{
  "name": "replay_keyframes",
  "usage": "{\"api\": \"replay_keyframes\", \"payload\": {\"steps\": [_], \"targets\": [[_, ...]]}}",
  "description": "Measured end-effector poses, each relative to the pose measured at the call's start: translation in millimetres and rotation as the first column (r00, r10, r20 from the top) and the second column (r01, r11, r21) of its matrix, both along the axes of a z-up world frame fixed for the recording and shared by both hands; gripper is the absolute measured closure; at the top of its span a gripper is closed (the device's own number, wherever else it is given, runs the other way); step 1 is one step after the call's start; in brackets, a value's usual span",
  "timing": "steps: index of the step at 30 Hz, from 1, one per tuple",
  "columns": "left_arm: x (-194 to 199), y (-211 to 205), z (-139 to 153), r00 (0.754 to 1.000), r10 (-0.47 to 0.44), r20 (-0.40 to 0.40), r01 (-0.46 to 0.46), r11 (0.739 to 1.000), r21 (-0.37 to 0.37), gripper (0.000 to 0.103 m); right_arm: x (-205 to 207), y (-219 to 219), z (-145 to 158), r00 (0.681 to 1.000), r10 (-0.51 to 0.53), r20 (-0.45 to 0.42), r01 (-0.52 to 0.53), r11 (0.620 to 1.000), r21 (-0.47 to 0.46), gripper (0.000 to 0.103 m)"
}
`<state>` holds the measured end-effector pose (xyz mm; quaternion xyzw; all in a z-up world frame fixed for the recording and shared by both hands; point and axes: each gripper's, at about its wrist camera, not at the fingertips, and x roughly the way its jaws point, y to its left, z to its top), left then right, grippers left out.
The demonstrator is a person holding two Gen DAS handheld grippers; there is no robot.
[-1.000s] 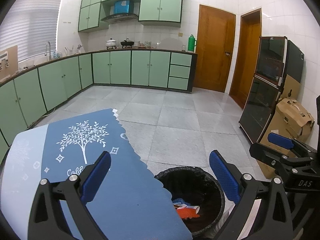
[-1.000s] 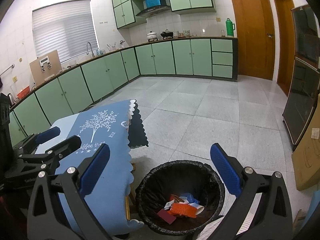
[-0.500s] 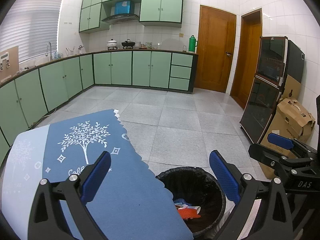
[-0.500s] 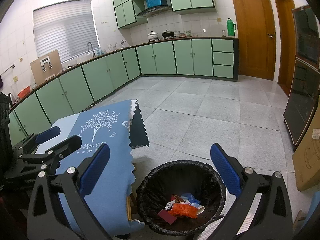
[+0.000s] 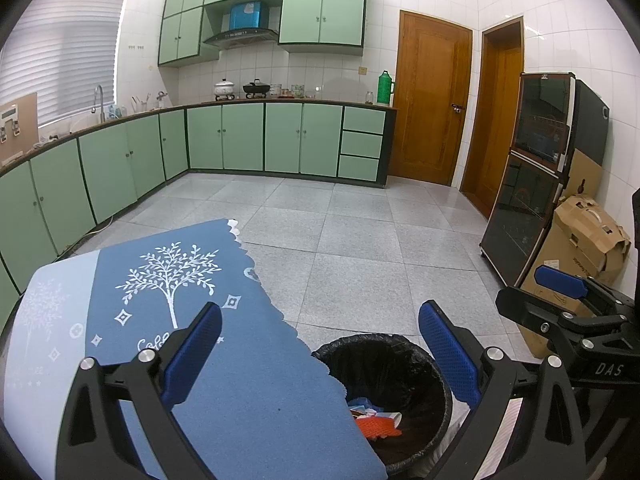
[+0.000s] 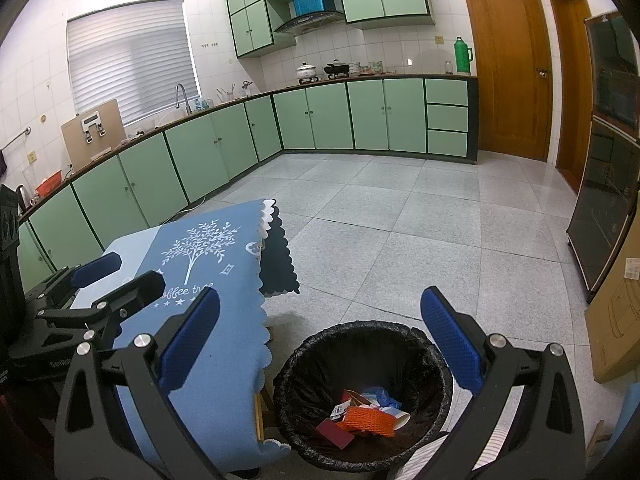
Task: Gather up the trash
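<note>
A black-lined trash bin (image 6: 400, 344) stands on the floor beside the table, holding an orange mesh piece (image 6: 370, 420), a dark red card, a paper cup and blue scraps. In the left wrist view the bin (image 5: 420, 364) shows past the tablecloth edge. My right gripper (image 6: 320, 332) hovers above the bin, open and empty. My left gripper (image 5: 320, 348) is open and empty over the table's near corner. Each gripper appears in the other's view: the left one (image 6: 116, 272) and the right one (image 5: 560, 288).
The table wears a blue cloth with a white tree print (image 5: 176, 272). Green cabinets (image 5: 240, 136) line the far walls. A dark glass-door cabinet (image 5: 532, 184) and cardboard boxes (image 5: 580, 240) stand on the right. Grey tiled floor (image 6: 400, 220) stretches ahead.
Both views have drifted very slightly; the bin, its contents and the open grippers stay as they were.
</note>
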<state>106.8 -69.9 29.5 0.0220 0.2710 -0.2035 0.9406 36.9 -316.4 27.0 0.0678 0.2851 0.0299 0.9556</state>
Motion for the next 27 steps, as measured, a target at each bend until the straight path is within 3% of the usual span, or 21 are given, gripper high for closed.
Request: {"api": "replay_keyframes", "payload": {"steps": [27], "targets": [[0.5, 0.7, -0.2, 1.000, 0.001, 0.000, -0.001, 1.000, 0.000, 0.006, 0.8, 2.9, 0.8, 1.000, 0.002, -0.002, -0.002, 1.000, 0.000, 0.005]]}}
